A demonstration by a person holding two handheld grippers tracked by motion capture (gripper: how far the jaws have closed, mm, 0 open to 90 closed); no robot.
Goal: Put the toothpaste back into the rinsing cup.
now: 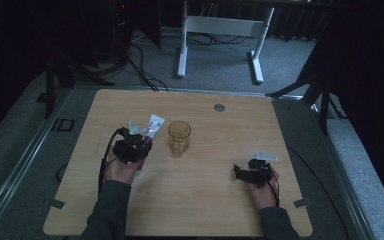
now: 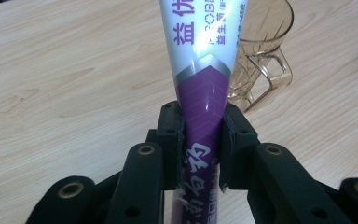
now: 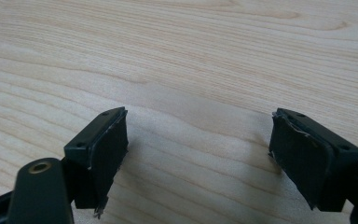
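A white and purple toothpaste tube (image 2: 205, 74) stands between the pads of my left gripper (image 2: 201, 144), which is shut on its purple lower part. In the high view that left gripper (image 1: 139, 141) holds the tube (image 1: 154, 125) tilted up toward the far side, just left of a clear amber cup (image 1: 179, 137). The cup (image 2: 265, 56) with its handle sits right behind the tube in the left gripper view. My right gripper (image 1: 241, 172) rests low at the table's right front, and in its own view the right gripper (image 3: 198, 154) stands open over bare wood.
The wooden table (image 1: 205, 200) has a round grey cable cap (image 1: 219, 107) near its far edge. Beyond it stand a white desk frame (image 1: 220, 30) and cables on grey carpet. Metal rails run along both sides of the table.
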